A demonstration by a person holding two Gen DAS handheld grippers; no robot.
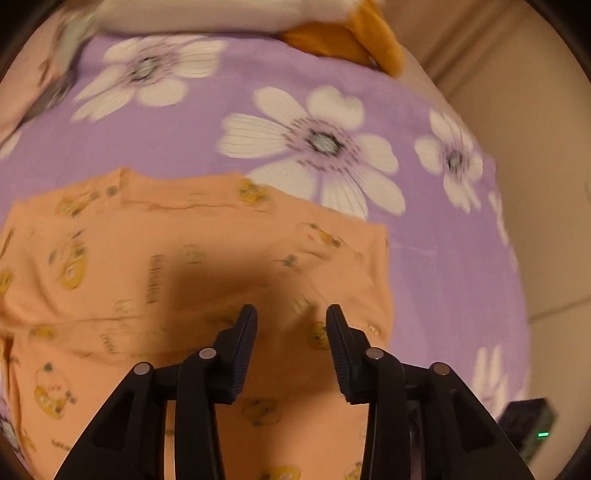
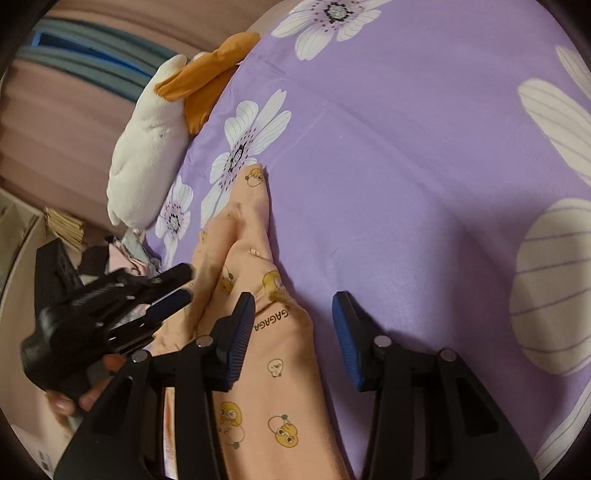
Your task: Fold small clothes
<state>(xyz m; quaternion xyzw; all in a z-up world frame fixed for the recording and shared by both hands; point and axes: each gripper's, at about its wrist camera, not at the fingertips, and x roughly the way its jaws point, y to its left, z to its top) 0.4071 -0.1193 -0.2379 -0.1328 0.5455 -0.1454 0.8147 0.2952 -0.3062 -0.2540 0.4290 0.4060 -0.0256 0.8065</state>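
Small peach garment (image 1: 207,266) with a yellow cartoon print, lying on a bed under a purple bedsheet (image 1: 192,147) with white flowers; apparently a child's top or similar, exact type not clear. Early stage of folding, by judgement: cloth mostly spread out, creased and partly bunched, no neat fold visible. Left gripper (image 1: 291,314) hovering over the middle of the cloth, fingers (image 1: 245,332) apart and holding nothing. Right gripper (image 2: 293,301) low over the garment's edge, fingers (image 2: 240,332) likewise apart and empty, one over the cloth, the other (image 2: 347,332) over bare sheet. In the right wrist view, left gripper (image 2: 173,288) at the opposite side of the garment, near its raised, rumpled border. Long axis, as seen from the right wrist: running from the near edge of the view away toward a narrow tip (image 2: 255,177), which points to a white and orange plush toy (image 2: 155,147) at the bed's edge. In the left wrist view, the same cloth lying broad across the frame, a straight hem or neckline (image 1: 177,192) at its far side, facing the toy (image 1: 347,33). Next move, by judgement: closing on an edge or corner at each side, lifting together, and carrying one part over the other, with the cloth smoothed first so that creases are not folded in. Thin, limp fabric likely to sag and slip if pinched too near the edge.
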